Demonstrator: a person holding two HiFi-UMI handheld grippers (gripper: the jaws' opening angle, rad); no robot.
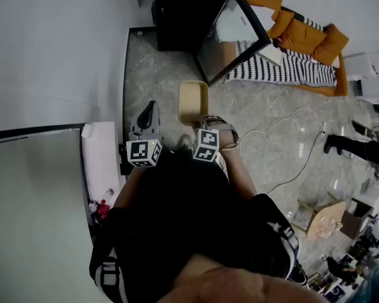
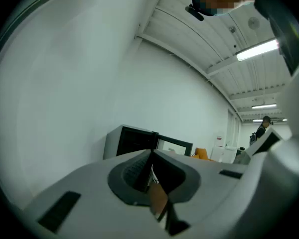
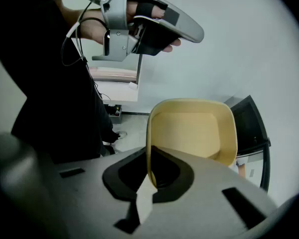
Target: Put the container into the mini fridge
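A tan, open-topped container hangs in front of me above the floor; it also fills the middle of the right gripper view. My right gripper is shut on its near rim. The black mini fridge stands farther off against the wall with its glass door swung open, and shows small in the left gripper view. My left gripper is held left of the container, tilted up toward the wall; its jaws are shut on nothing.
An orange sofa with a striped blanket lies right of the fridge. A white cable runs across the marble floor. A grey counter is at my left. Cardboard boxes and another person's legs are at the right.
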